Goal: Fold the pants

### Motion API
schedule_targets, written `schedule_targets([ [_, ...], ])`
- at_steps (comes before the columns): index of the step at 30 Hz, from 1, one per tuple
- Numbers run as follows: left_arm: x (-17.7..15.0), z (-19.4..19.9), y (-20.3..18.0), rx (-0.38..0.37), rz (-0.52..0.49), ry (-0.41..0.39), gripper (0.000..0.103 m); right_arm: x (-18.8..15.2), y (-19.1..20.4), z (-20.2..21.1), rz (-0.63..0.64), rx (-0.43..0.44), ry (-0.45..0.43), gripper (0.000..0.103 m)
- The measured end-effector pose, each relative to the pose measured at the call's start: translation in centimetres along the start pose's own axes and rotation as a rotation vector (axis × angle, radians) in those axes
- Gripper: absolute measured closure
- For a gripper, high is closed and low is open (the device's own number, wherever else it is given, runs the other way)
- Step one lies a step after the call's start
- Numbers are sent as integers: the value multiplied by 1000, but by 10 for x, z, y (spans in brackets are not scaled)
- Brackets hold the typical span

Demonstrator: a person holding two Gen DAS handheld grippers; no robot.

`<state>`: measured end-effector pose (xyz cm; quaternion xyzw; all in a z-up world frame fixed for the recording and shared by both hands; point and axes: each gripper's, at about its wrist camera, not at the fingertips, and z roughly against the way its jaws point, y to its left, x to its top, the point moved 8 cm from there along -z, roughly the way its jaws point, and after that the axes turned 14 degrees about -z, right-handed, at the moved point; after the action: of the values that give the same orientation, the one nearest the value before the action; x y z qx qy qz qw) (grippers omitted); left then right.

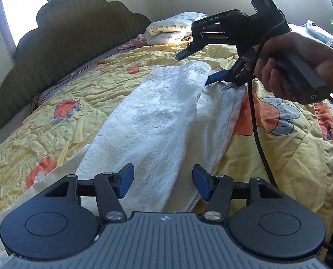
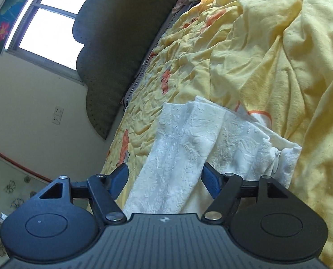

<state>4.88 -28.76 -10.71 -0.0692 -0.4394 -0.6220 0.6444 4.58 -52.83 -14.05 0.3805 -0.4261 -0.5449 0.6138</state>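
Note:
White embossed pants (image 1: 153, 121) lie stretched out lengthwise on a yellow flowered quilt (image 1: 54, 85), one leg laid over the other. My left gripper (image 1: 163, 177) hovers over the near end, open, with the cloth below the gap and neither pad pressing on it. At the far end a hand (image 1: 276, 71) holds my right gripper (image 1: 195, 68), tilted on its side and open beside the cloth edge. In the right wrist view the right gripper (image 2: 165, 172) stands open above the bunched end of the pants (image 2: 188, 143), with nothing clamped.
A dark padded headboard (image 1: 61, 51) runs along the bed's left side under a window. Folded bedding (image 1: 170, 31) sits at the far end. A black cable (image 1: 256, 130) hangs from the right gripper across the quilt. A loose pale yellow sheet (image 2: 301, 67) is rumpled beyond the pants.

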Motion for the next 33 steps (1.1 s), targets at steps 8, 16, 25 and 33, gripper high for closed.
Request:
schedule_targets([
  [8,5,-10,4,10,29,-12,93,18,-7,-17,43,-55,-113,99],
  [16,21,22,2,-37,59,-108,96,11,40,53,287,-33,-215,98],
  [25,3,0,-6,-94,103,-38,95,8,-27,48,234,-223,-147,98],
  [33,-8,36,19,-161,277,-68,50,14,1,87,356,-357,-439,88],
])
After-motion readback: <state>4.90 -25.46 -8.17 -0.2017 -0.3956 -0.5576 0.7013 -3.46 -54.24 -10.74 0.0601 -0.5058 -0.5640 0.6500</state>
